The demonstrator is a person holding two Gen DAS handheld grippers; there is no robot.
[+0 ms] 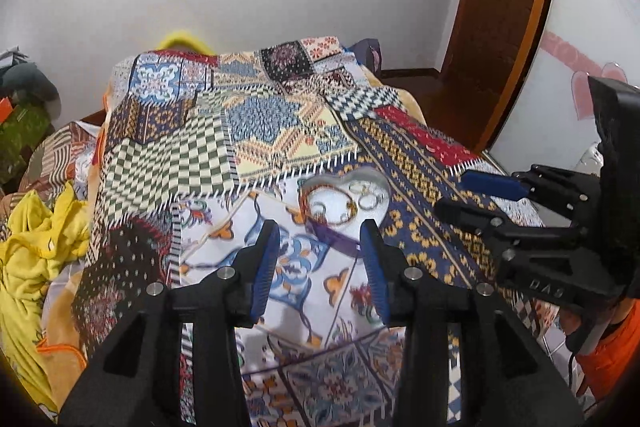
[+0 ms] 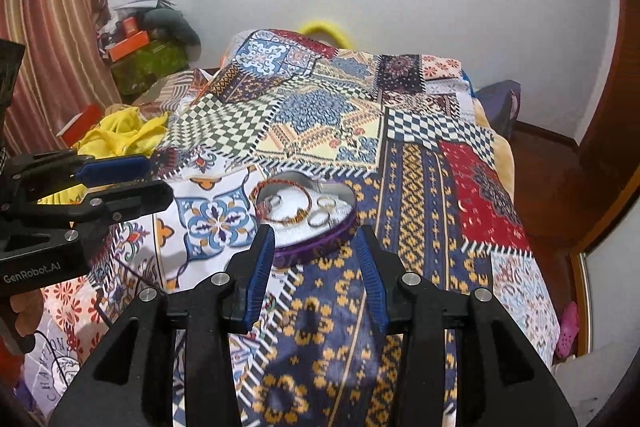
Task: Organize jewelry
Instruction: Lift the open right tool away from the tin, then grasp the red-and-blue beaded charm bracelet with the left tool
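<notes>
L tongs (image 1: 322, 267): your blue pads sit apart w/ nothing between them, hanging above the quilt, just short of the tin. Risk: dip too low and a pad snags the cloth, dragging tin w/ it.
R tongs (image 2: 314, 271): also spread, empty, aimed at the tin's near wall. Risk: close on the rim instead of a piece and you tip the tin.
Quilt (image 2: 420, 187): soft, rumpled patchwork over bedding, no firm base. Risk: any push on the tin likely rocks it; spilled pieces would vanish in the busy print.
Heart tin (image 2: 320, 247): purple-walled, open, lying on the quilt right ahead of both tongs.
Bangle (image 2: 286, 205): big beaded gold loop inside the tin, partly over the far-left rim by the look. Risk: a nudge may flip it out.
Rings (image 2: 320, 217): small hoops inside the tin, beside the bangle; count unclear, blurred. Risk: thin and slick, prob. slip from wide pads.
Tong spacing: both heads near each other. Risk: you knock them together if both go in at once.
</notes>
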